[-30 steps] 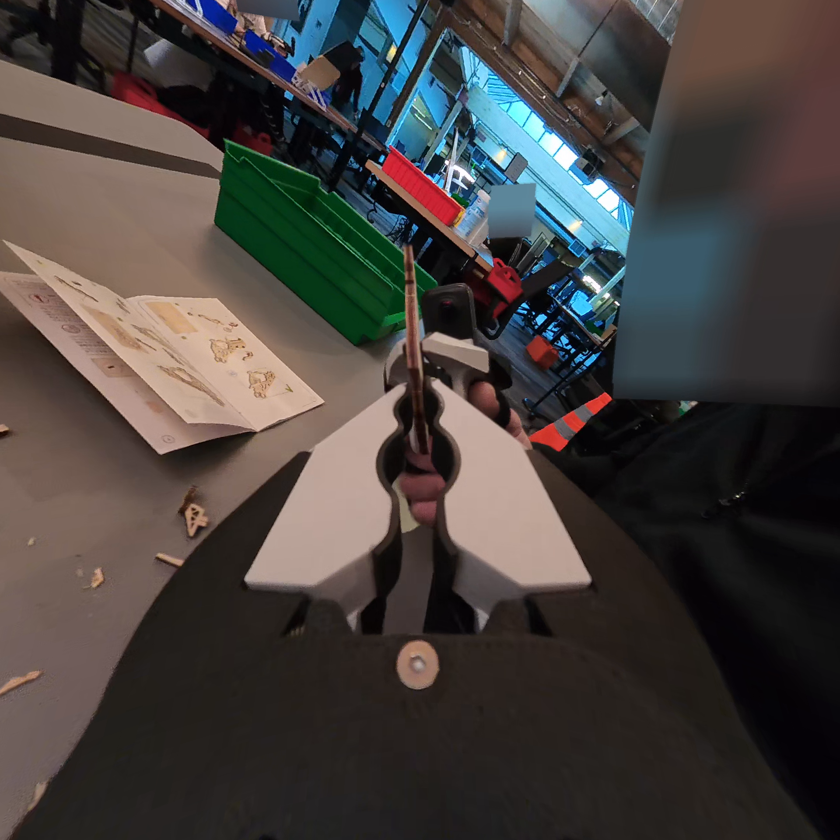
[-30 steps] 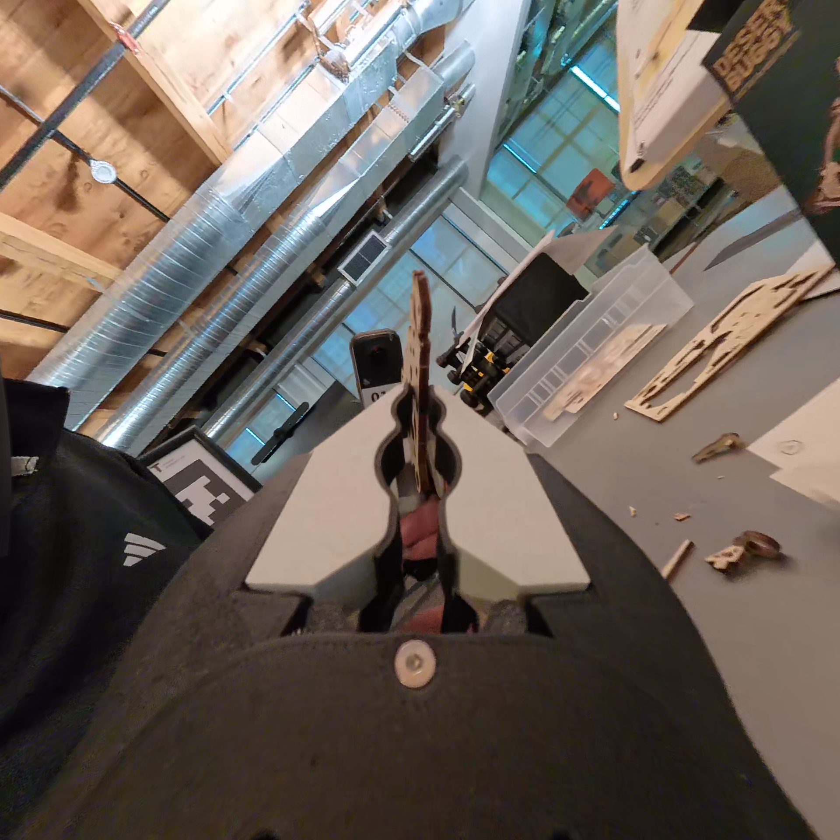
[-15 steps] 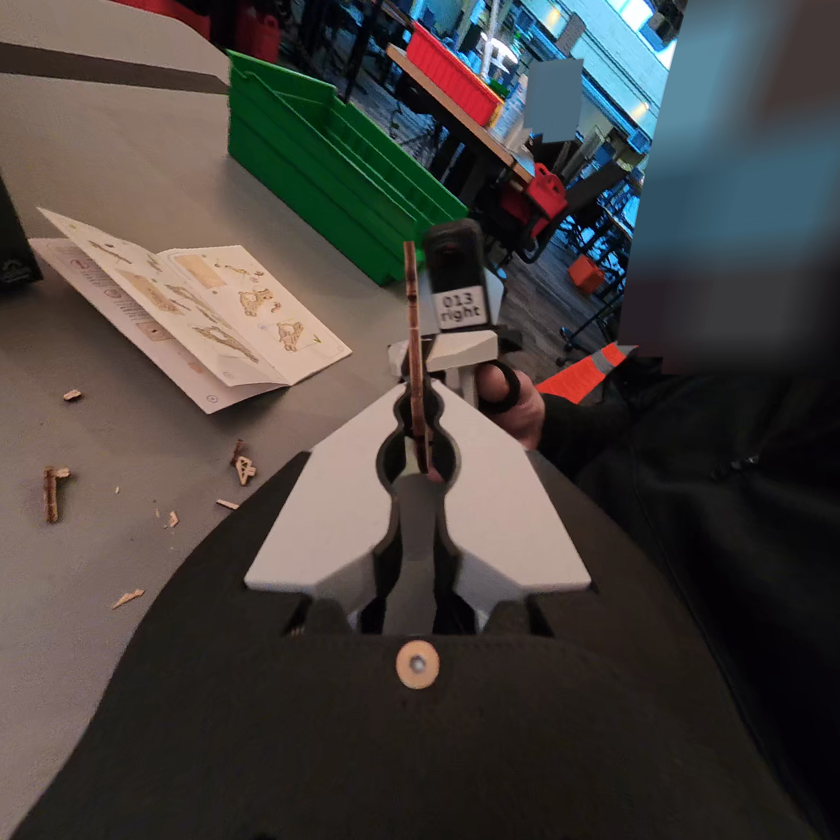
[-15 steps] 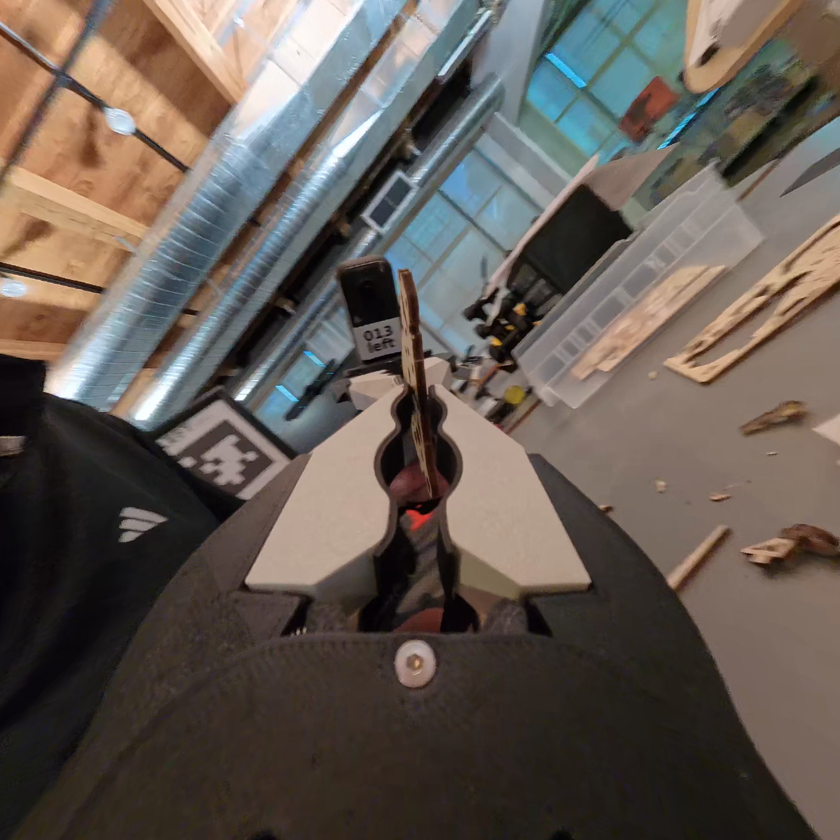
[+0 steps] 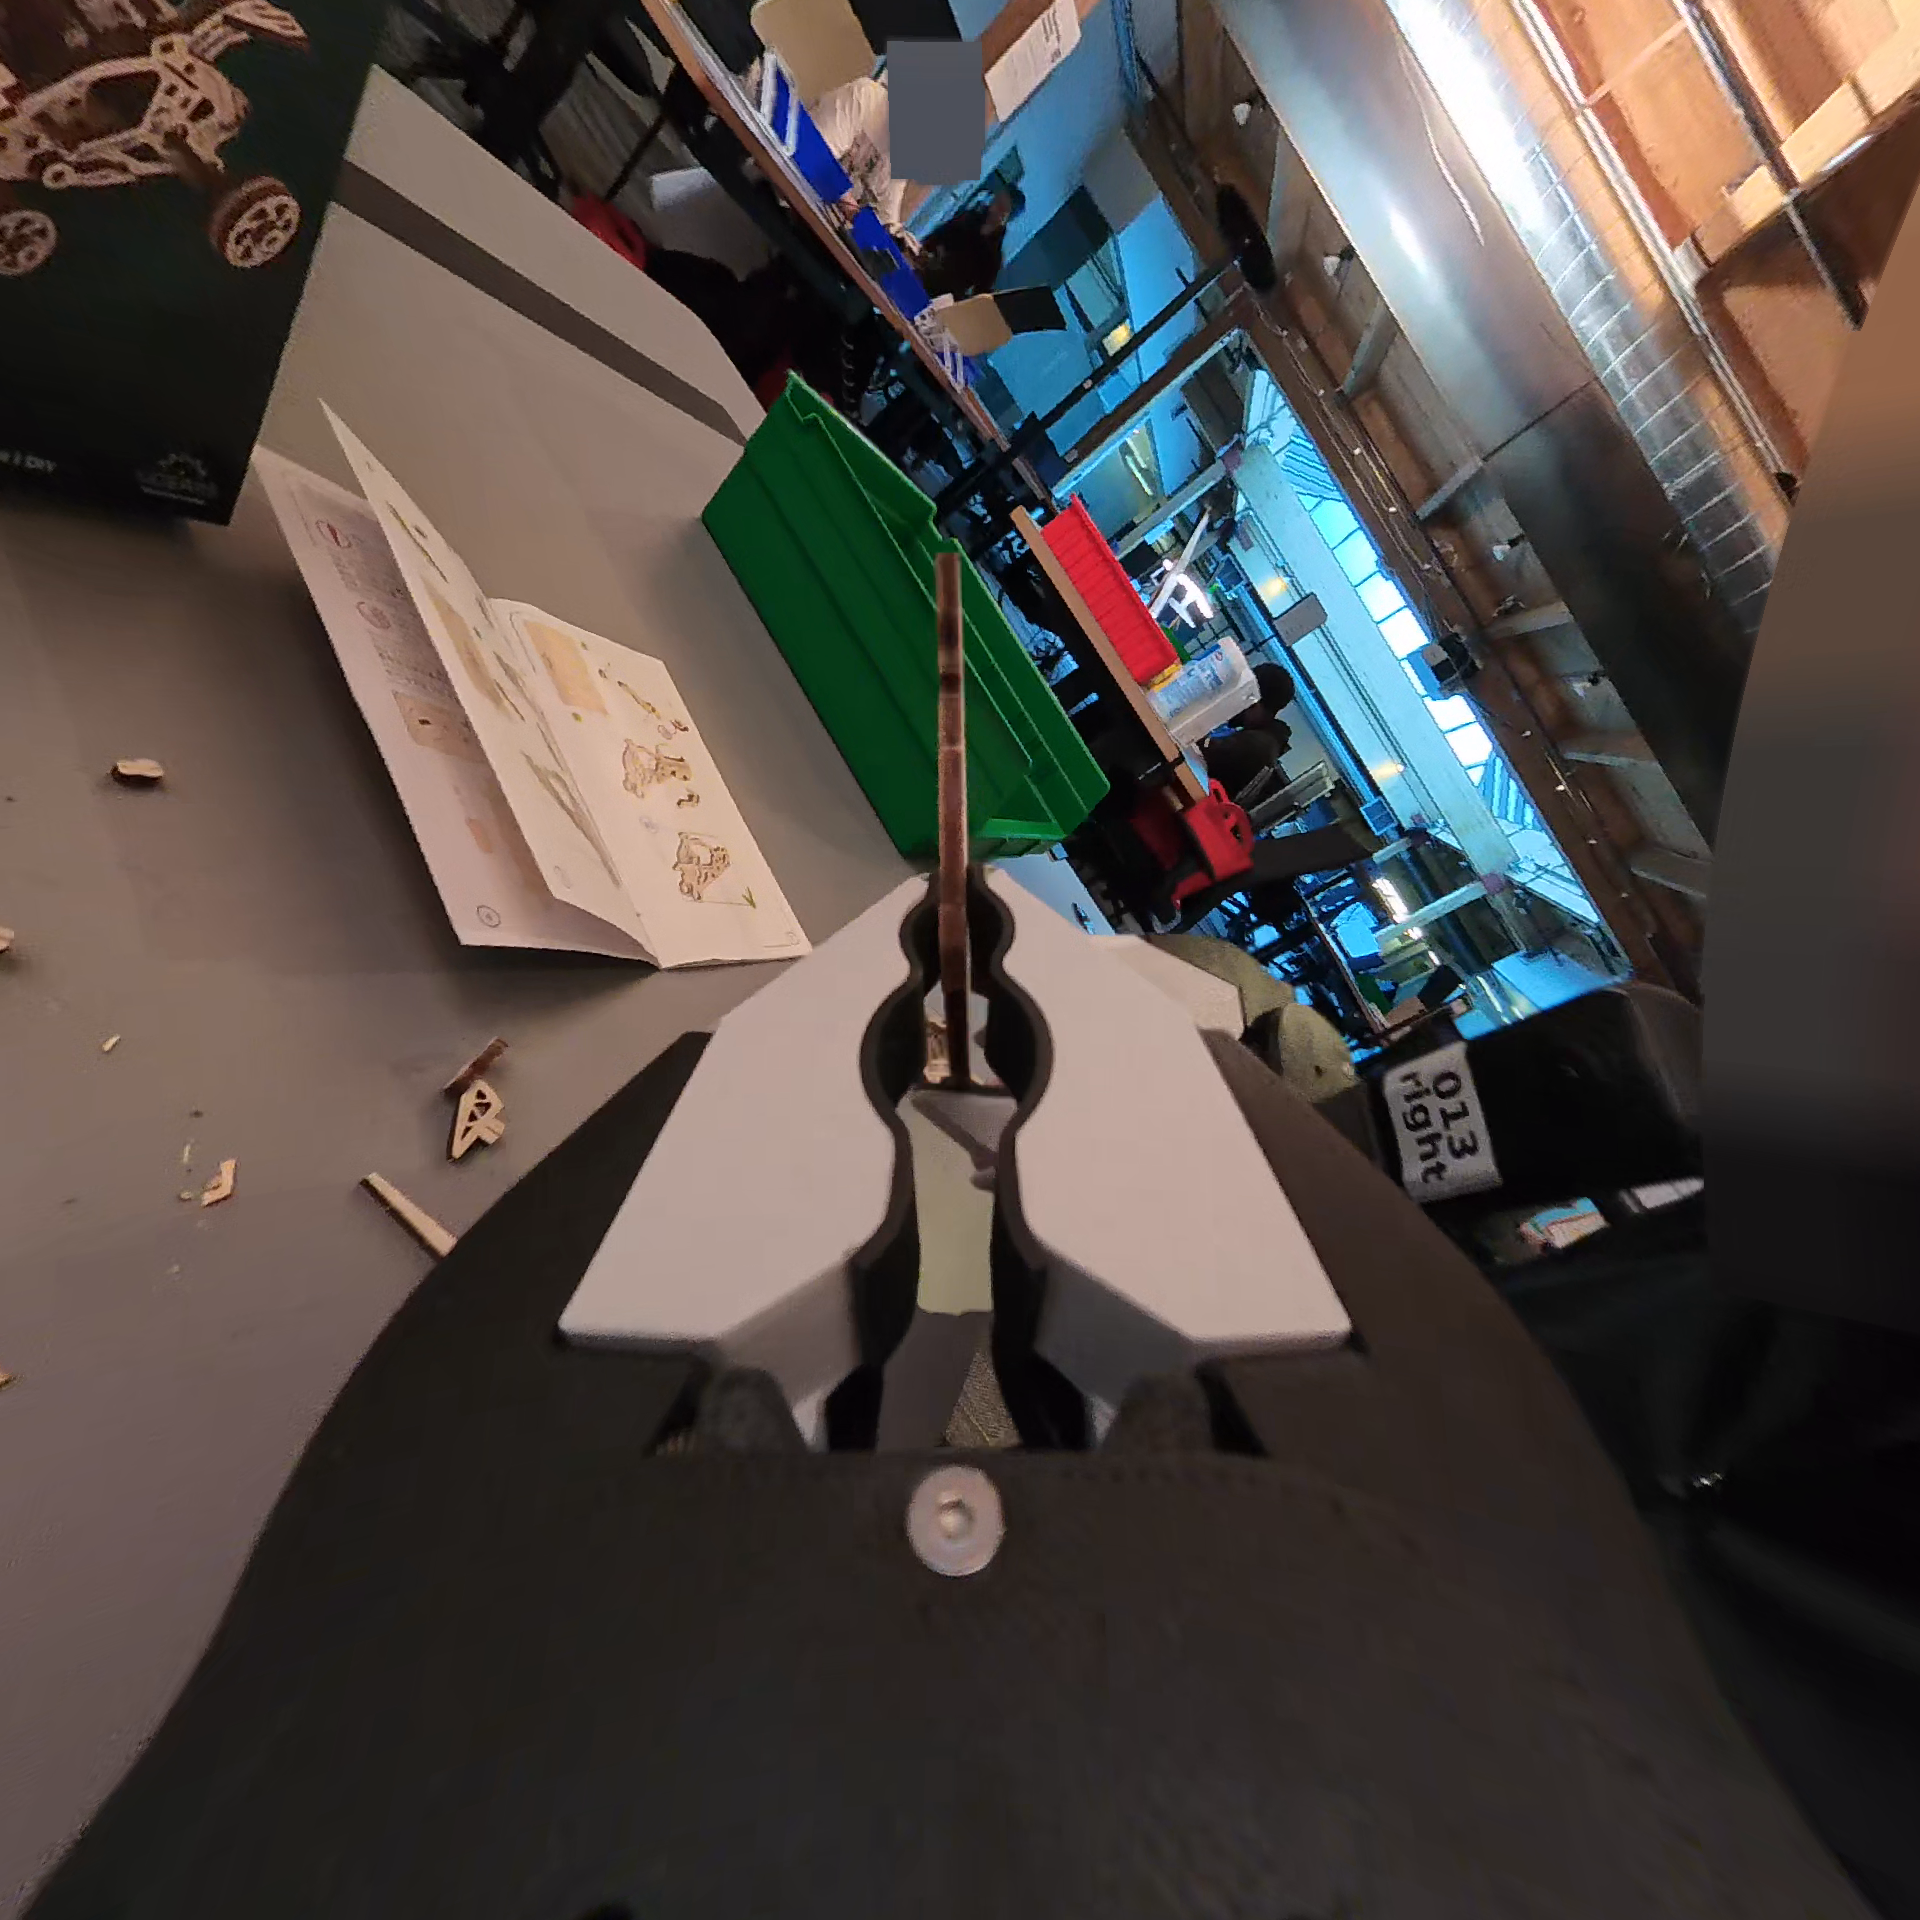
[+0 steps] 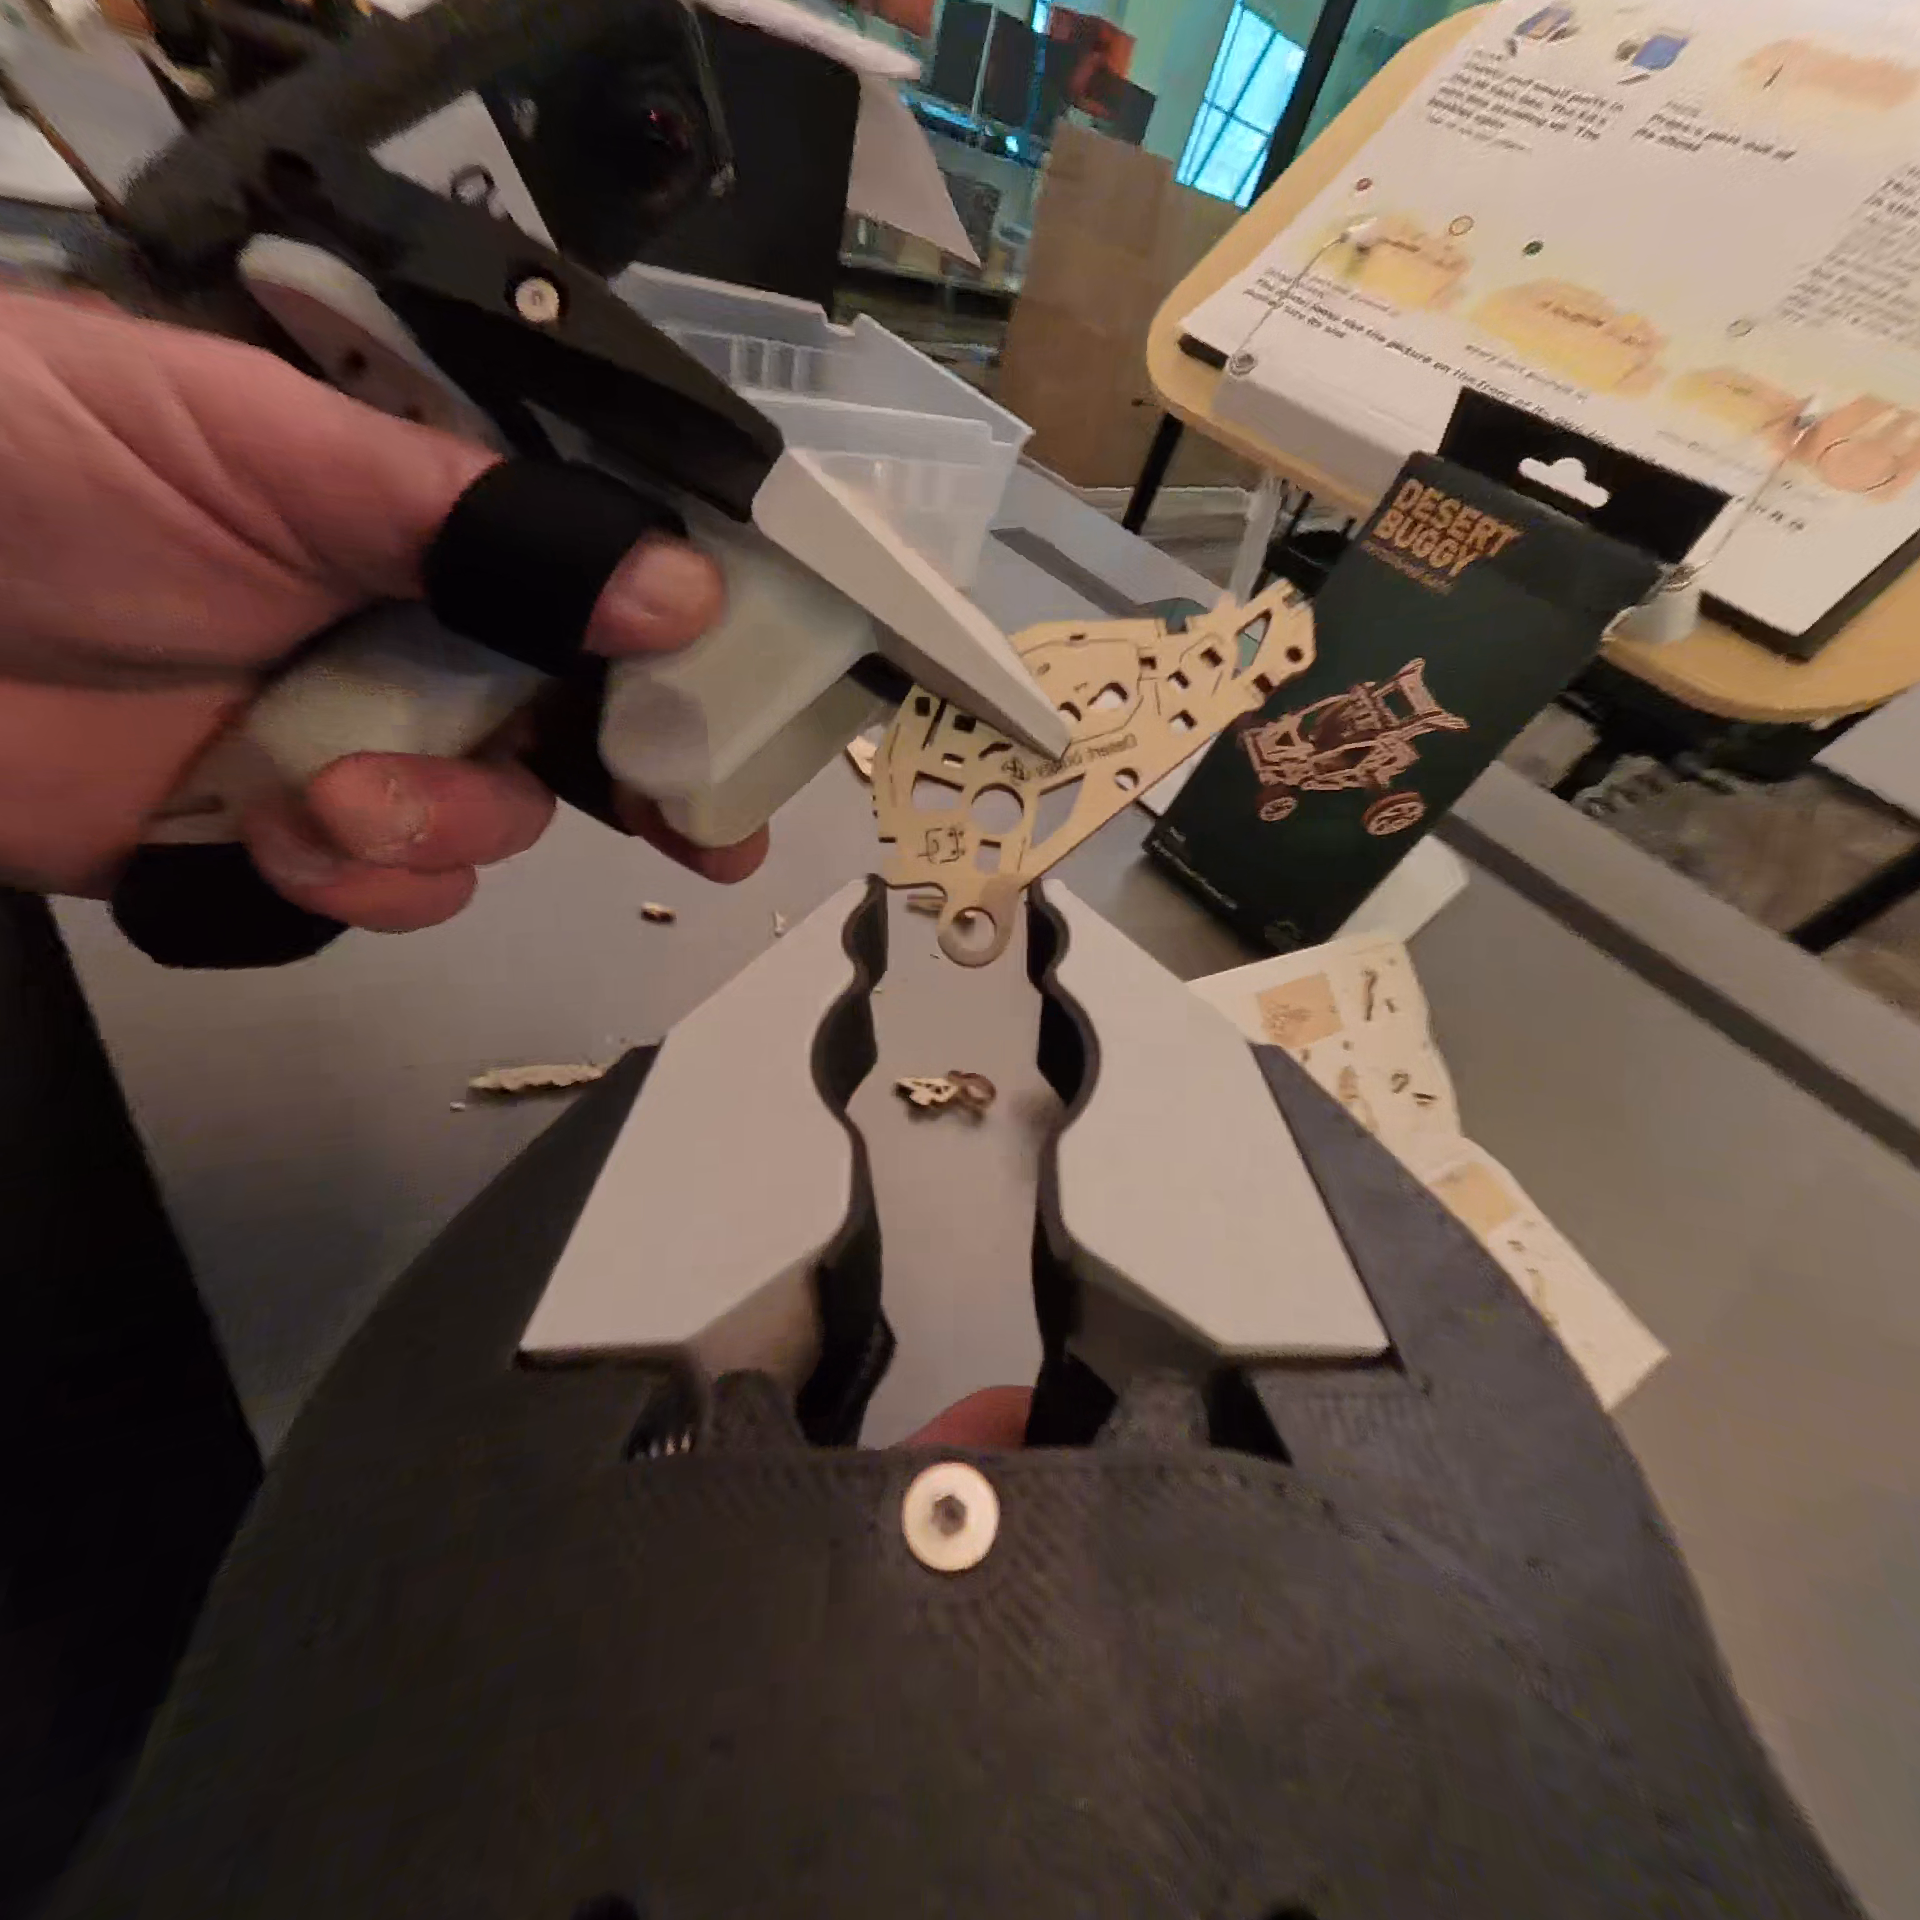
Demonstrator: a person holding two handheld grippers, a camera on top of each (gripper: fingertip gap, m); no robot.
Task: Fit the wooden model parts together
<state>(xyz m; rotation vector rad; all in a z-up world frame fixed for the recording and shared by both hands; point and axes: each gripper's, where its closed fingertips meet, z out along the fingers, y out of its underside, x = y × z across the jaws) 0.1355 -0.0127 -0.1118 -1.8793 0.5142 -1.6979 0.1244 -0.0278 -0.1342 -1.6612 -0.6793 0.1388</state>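
Note:
In the left wrist view my left gripper (image 5: 951, 904) is shut on a thin flat wooden model panel (image 5: 950, 727), seen edge-on and sticking out past the fingertips. The right wrist view shows the same panel (image 6: 1132, 727) flat-on, a pale cut-out plate pinched by the left gripper (image 6: 1039, 732), which a hand (image 6: 208, 623) holds above the grey table (image 6: 1714, 1195). My right gripper (image 6: 954, 888) is open. The panel's lower lug with a round hole (image 6: 977, 930) hangs between its fingertips, not pressed. Part of the right gripper's body (image 5: 1507, 1101) shows at the right of the left wrist view.
An open instruction leaflet (image 5: 540, 748), a green bin (image 5: 883, 644) and a dark model box (image 5: 135, 260) sit on the table. Wood scraps (image 5: 478, 1112) lie around. The right wrist view shows small loose parts (image 6: 945, 1091), a clear bin (image 6: 883, 416), the box (image 6: 1382, 727) and an instruction board (image 6: 1558, 260). The grippers are tip to tip, or close to it.
Both grippers were shut on the panel. My right gripper has opened, let go and swung round to face the panel flat-on. The left gripper still holds it and has tilted.

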